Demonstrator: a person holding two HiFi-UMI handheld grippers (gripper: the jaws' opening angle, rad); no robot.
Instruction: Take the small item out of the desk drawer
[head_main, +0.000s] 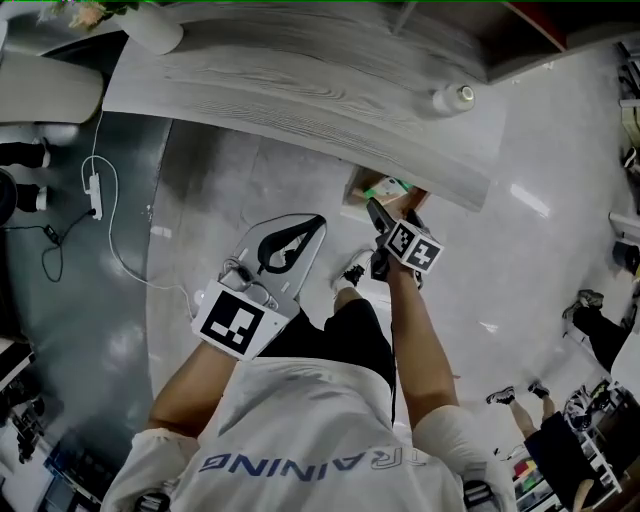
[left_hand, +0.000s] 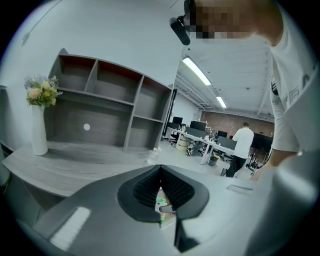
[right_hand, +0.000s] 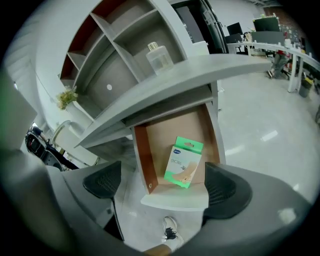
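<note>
The desk drawer (right_hand: 150, 150) stands pulled out under the grey desktop (right_hand: 165, 82). Inside it lies a small green and white box (right_hand: 183, 162), flat on the brown bottom near the front. My right gripper (right_hand: 162, 186) hangs open just above the drawer's front, its pads on either side of the box without touching it. In the head view the right gripper (head_main: 385, 228) points down at the drawer (head_main: 362, 188), where a bit of green box (head_main: 383, 188) shows. My left gripper (head_main: 312, 226) is shut with nothing in it, held away to the left of the drawer.
A glass bottle (right_hand: 159, 58) stands on the desktop above the drawer. A shelf unit (left_hand: 105, 107) and a vase of flowers (left_hand: 39, 117) stand at the back of the desk. The person's shoe (right_hand: 170, 229) is below the drawer front. Cables (head_main: 95, 195) lie on the floor left.
</note>
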